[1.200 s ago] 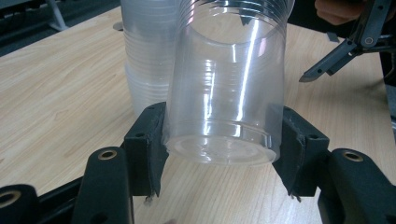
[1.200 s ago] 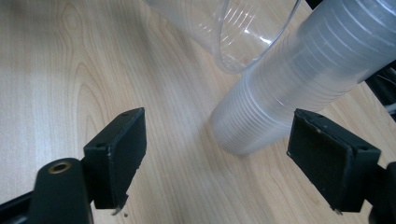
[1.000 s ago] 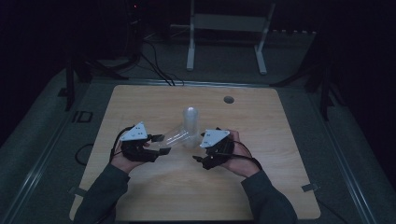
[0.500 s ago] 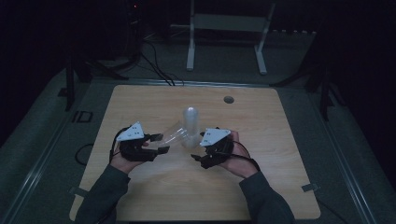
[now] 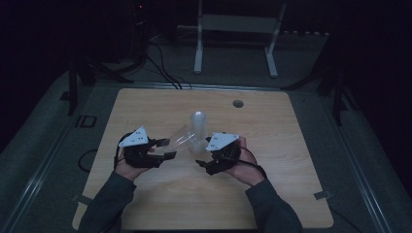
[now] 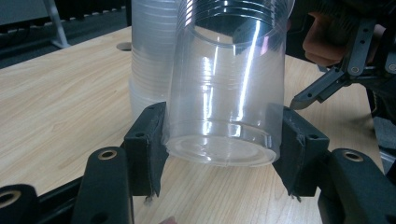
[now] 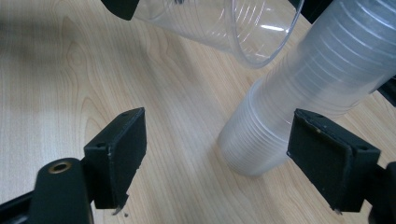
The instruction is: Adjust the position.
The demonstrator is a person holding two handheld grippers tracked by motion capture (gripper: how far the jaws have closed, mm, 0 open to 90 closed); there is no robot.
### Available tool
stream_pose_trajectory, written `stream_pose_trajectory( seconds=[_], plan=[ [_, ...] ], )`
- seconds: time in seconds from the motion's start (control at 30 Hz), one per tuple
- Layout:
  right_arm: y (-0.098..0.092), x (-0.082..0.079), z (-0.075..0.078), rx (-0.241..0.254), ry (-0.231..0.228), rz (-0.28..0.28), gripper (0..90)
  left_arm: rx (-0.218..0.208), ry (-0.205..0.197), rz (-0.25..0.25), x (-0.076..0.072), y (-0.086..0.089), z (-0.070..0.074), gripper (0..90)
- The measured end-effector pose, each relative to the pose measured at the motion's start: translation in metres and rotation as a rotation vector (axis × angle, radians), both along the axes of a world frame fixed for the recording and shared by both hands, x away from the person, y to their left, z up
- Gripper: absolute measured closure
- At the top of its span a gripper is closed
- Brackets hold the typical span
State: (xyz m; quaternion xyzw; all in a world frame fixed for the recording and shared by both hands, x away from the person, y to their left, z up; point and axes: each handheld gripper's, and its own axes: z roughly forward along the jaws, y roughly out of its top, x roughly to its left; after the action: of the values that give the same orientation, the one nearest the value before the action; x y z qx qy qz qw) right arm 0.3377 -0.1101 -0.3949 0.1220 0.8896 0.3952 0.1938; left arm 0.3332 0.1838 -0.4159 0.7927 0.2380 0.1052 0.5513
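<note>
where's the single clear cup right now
The single clear cup is clamped near its base in the left tool, tipped on its side beside the stack of cups at mid-table, left of the open right tool.

Clear cup, frosted-clear cup stack, light wood-grain table, blk pads

Left black two-jaw gripper: jaws clamped on a clear plastic cup. Right black two-jaw gripper: jaws spread wide, holding nothing.
</note>
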Motion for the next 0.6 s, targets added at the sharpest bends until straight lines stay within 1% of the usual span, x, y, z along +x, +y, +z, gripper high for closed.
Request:
stream_pose_trajectory(
  seconds=[0.03,0.17,0.3,0.6],
  plan=[
    [0.0000,0.0000,0.0000,0.000,0.000,0.000,19.3,0.000,0.000,0.000,0.0000,0.0000,0.0000,41.4],
    [0.0008,-0.0002,0.0003,0.007,0.000,0.001,19.3,-0.030,0.000,-0.007,-0.0008,0.0004,0.0010,41.4],
    [0.0005,-0.0002,0.0003,0.013,0.008,-0.002,19.4,-0.042,-0.005,-0.008,-0.0015,0.0014,0.0026,41.4],
    [0.0015,-0.0001,-0.0004,0.030,0.016,-0.003,20.4,-0.073,0.002,-0.016,-0.0013,0.0032,0.0025,41.4]
  ],
)
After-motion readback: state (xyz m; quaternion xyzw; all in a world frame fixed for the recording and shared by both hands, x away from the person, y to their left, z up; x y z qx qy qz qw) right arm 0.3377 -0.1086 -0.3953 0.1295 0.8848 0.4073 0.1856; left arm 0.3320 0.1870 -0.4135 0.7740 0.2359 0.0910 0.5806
